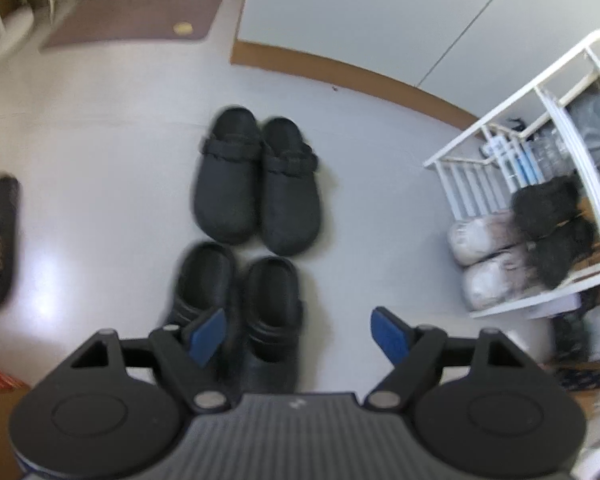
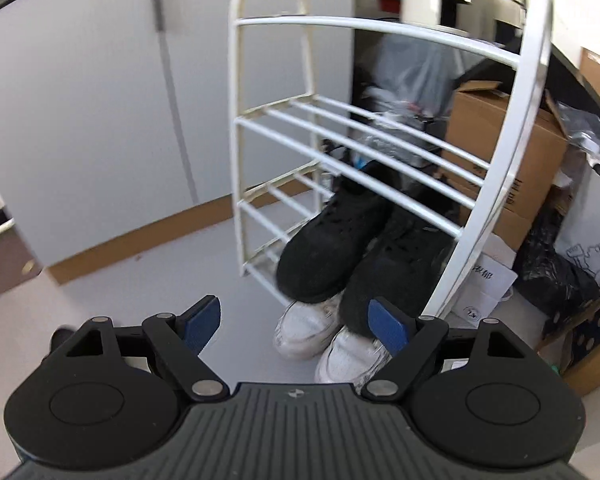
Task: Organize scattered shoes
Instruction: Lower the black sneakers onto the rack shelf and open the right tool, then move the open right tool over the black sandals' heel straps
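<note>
Both grippers, left gripper [image 1: 296,332] and right gripper [image 2: 296,326], were held agape (empty), while the black clogs [image 1: 236,304], probably light and stiff, were judged best gripped at the heel rim.

Even, bright daylight-like illumination throughout, with a soft glare patch on the pale floor [image 1: 56,280] at left, faint shadows under the shoes, slight motion blur in both views, and strong fisheye bending with dark vignetted corners.
</note>
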The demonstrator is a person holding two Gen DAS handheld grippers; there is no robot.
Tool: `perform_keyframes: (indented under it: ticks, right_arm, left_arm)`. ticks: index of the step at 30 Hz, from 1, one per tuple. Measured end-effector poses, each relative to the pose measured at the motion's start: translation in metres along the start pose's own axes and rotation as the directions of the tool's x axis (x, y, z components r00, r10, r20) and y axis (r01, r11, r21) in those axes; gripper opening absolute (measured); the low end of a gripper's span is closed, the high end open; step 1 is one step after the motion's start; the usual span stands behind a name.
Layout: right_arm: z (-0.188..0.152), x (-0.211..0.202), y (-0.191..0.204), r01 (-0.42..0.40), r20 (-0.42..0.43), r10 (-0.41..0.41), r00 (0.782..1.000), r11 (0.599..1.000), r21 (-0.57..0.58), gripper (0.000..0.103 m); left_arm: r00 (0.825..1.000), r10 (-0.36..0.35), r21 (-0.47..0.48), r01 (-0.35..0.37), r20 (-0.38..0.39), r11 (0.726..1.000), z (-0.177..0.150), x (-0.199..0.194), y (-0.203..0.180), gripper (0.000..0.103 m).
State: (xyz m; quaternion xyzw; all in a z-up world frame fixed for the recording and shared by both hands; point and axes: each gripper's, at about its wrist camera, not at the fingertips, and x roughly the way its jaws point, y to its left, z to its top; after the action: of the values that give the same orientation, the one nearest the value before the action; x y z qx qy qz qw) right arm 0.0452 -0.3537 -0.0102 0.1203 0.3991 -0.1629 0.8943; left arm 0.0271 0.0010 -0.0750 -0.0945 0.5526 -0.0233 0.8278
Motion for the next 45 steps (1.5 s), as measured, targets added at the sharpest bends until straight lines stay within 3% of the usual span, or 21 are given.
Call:
perform_keyframes:
  ticks: [8, 12, 20, 37, 45]
  right_arm:
    - [-0.028, -0.040, 0.033, -0.073, 0.005, 0.073, 0.997, 0.996, -0.043, 0.085]
    - [-0.042, -0.057, 0.046, -0.146, -0.017, 0.146, 0.989, 0.989, -0.025, 0.085]
    - [-0.083, -0.078, 0.072, -0.211, -0.054, 0.208, 0.977, 0.975, -0.061, 0.085]
    - [-0.135, -0.096, 0.093, -0.264, -0.123, 0.250, 0.960, 0.957, -0.120, 0.085]
    - [-0.151, -0.093, 0.099, -0.282, -0.165, 0.259, 0.952, 0.950, -0.136, 0.085]
  left_arm:
    - [1.000, 0.011, -0.009, -0.011, -0.011, 1.000, -0.006, -0.003, 0.014, 0.082]
    - [1.000, 0.006, -0.017, -0.006, -0.011, 1.000, -0.010, -0.007, 0.021, 0.082]
    - [1.000, -0.004, -0.031, 0.003, -0.002, 1.000, -0.014, -0.015, 0.032, 0.082]
    - [0.997, -0.051, -0.005, 0.051, -0.055, 0.999, -0.049, -0.026, 0.031, 0.082]
    - [0.996, -0.064, -0.009, 0.064, -0.057, 0.998, -0.049, -0.028, 0.029, 0.082]
